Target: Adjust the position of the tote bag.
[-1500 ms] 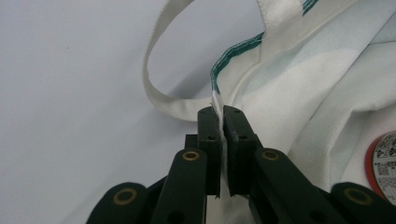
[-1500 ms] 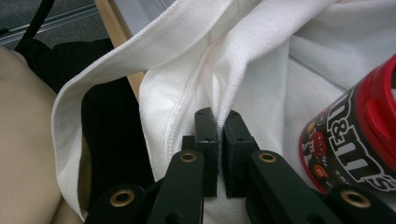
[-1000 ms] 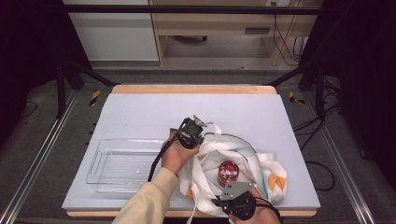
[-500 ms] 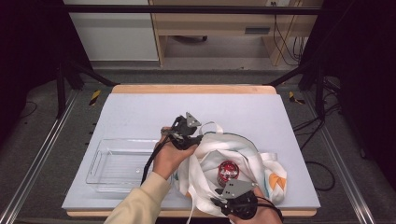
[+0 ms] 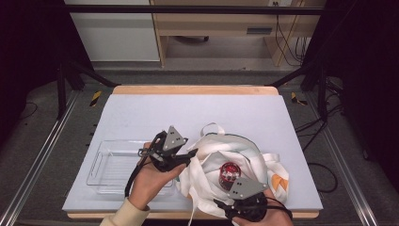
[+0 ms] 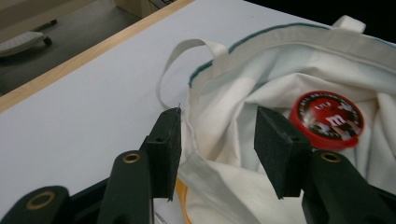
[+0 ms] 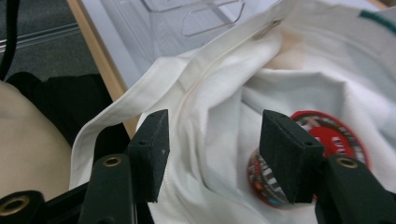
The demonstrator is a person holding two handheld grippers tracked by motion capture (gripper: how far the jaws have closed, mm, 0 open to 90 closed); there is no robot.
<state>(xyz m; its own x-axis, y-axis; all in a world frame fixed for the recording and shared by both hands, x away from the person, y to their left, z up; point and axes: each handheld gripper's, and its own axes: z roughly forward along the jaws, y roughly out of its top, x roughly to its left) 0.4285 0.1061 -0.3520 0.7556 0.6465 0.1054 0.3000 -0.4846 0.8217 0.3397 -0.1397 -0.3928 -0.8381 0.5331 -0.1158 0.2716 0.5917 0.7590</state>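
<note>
White cotton tote bag (image 5: 235, 174) slumped open at lower centre of the high view, a red-lidded tin (image 5: 229, 172) resting down inside its folds. Nearest the bottom edge, right tool (image 5: 221, 205) at the bag's near hem, jaws just been opening, now parted with hem cloth slack between them, unpinched. Just left of the bag, left tool (image 5: 190, 154) by the mouth's left rim, jaws likewise just been opening, standing apart around a fold without pressing it. Clear plastic tray (image 5: 113, 162) at lower left, behind the left hand. Pale bench (image 5: 188, 113) stretching toward the top of the frame.

Likely trouble: with both rims released, the mouth may sag shut over the tin and hide it; a loose handle loop (image 6: 187, 60) could snag a jaw on the way out and drag the bag sideways.

Left tool view: printed lid face, upper right, plus the green-trimmed rim. Right tool view: tin's side wall under the lid, tray handle at top, a dark sleeve lower left. High view alone: orange print on the bag's right corner.
</note>
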